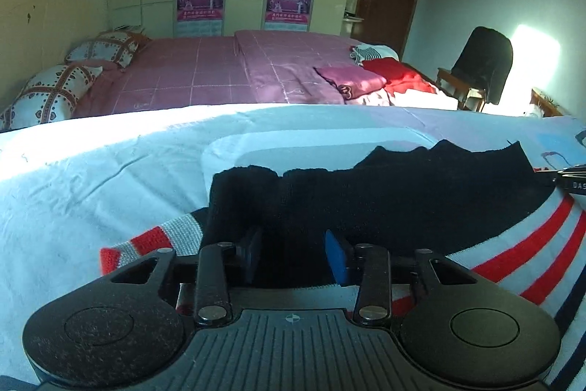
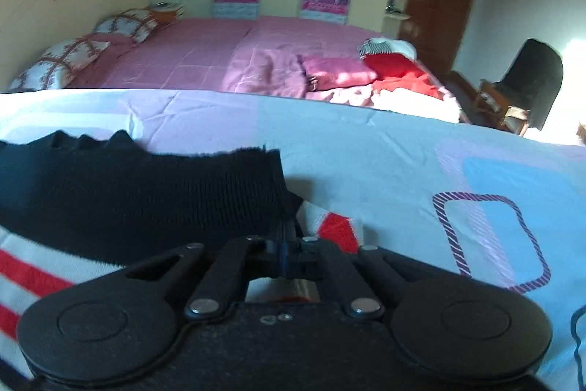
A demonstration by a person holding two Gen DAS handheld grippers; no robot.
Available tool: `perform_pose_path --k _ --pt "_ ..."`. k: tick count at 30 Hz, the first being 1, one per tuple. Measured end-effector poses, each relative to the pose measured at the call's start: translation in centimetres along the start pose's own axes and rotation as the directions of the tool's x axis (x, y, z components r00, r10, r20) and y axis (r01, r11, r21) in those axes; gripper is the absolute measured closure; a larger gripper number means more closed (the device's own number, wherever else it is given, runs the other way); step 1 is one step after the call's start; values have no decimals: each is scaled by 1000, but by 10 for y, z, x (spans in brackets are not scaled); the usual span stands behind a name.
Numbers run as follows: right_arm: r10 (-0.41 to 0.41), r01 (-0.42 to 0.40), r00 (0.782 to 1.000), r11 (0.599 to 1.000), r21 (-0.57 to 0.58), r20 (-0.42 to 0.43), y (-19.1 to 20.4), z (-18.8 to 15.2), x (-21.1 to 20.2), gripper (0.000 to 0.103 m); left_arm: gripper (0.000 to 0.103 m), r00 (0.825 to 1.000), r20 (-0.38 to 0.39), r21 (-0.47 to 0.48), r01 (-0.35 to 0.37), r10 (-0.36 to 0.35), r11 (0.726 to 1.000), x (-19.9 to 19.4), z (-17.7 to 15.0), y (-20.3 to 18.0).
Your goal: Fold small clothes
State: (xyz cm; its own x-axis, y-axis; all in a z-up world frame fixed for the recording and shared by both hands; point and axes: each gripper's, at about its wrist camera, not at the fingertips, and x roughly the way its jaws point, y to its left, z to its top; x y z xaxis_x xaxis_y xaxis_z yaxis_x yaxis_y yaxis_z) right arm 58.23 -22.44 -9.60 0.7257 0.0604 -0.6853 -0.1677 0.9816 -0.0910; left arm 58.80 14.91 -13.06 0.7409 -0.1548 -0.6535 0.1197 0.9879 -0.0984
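Your left gripper has its jaws partly apart, a narrow gap, and nothing is pressed between the pads. The dark fabric of the sweater lies just beyond and under the gap, but the pads do not pinch it.

Your right gripper has its jaws fully together. The black edge of the sweater comes right to the fingertips, but I cannot tell if a bit of cloth is caught between them.

The sweater is spread on the near bed, on the sheet, which is light with blue and purple shapes. Its black part is folded over the white part with red stripes. One striped cuff sticks out at the left, and one at the right, just beside your right gripper.

Far behind is a pink bed with two pillows at its left and a red cloth at its right. A dark chair stands at the far right.
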Motion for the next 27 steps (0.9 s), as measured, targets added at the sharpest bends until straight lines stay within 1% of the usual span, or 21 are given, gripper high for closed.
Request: perform_pose_path --k 1,2,3,4,6,8,9,11,12,13,14,15,16,17,20,21,22,23,24,25,27 --pt "4 -4 1000 1000 4 3 1 1 -5 101 63 1000 1 1 -12 12 1000 -2 0 -3" --pt "16 -16 1000 1000 13 20 3 2 -13 90 63 1000 6 -2 -23 23 1000 -6 0 -7" --pt "32 -33 998 999 16 47 6 1 -24 84 62 999 9 -7 -35 35 999 -11 1 -14" --pt "64 -65 995 998 14 77 11 -1 -36 80 56 999 21 -10 -34 35 999 -21 1 -21" --pt "147 -147 983 989 -7 109 29 -5 -55 80 45 997 70 13 23 -24 1000 -40 -1 -43" --pt "239 -235 967 971 -52 89 57 -12 -62 83 45 994 83 54 62 -67 997 -48 -5 -72" --pt "269 -264 960 962 -77 79 71 -15 -64 83 45 992 82 69 85 -91 994 -51 -7 -84" --pt "303 -296 951 948 -115 57 94 -22 -65 82 45 992 69 76 98 -104 992 -49 -11 -103" --pt "306 -298 951 946 -126 46 102 -23 -64 81 45 993 44 75 102 -105 992 -45 -14 -107" --pt "301 -294 953 946 -134 32 106 -25 -61 77 45 995 21 78 95 -97 992 -41 -19 -108" --pt "290 -284 957 948 -143 19 107 -26 -59 77 45 997 0 87 76 -76 993 -38 -25 -106" --pt "263 -257 965 954 -153 15 104 -29 -58 77 45 999 -10 93 50 -49 994 -36 -33 -100" --pt "217 -212 976 966 -148 18 96 -30 -58 78 45 999 0 80 39 -39 996 -40 -39 -89" --pt "178 -175 984 978 -111 18 82 -30 -58 78 45 999 6 52 38 -38 998 -45 -44 -76" --pt "75 -75 997 997 -1 -8 30 -38 -58 83 45 1000 17 11 -24 24 1000 -60 -56 -40" --pt "77 -77 997 997 25 -14 19 -40 -61 83 45 1000 14 -13 -19 19 1000 -65 -58 -33" --pt "87 -86 996 995 47 -15 13 -41 -66 82 45 999 15 -21 -37 38 999 -72 -57 -32" --pt "98 -99 995 994 55 3 14 -43 -75 78 45 997 28 -14 -71 71 997 -79 -56 -37" --pt "122 -124 992 991 49 35 20 -46 -85 78 45 996 47 -7 -73 74 997 -86 -55 -44" --pt "157 -159 986 987 37 61 30 -47 -94 77 45 997 65 -12 -45 46 999 -93 -54 -51" --pt "235 -235 969 972 -6 79 58 -54 -109 78 45 996 88 -1 -3 3 1000 -101 -55 -73"
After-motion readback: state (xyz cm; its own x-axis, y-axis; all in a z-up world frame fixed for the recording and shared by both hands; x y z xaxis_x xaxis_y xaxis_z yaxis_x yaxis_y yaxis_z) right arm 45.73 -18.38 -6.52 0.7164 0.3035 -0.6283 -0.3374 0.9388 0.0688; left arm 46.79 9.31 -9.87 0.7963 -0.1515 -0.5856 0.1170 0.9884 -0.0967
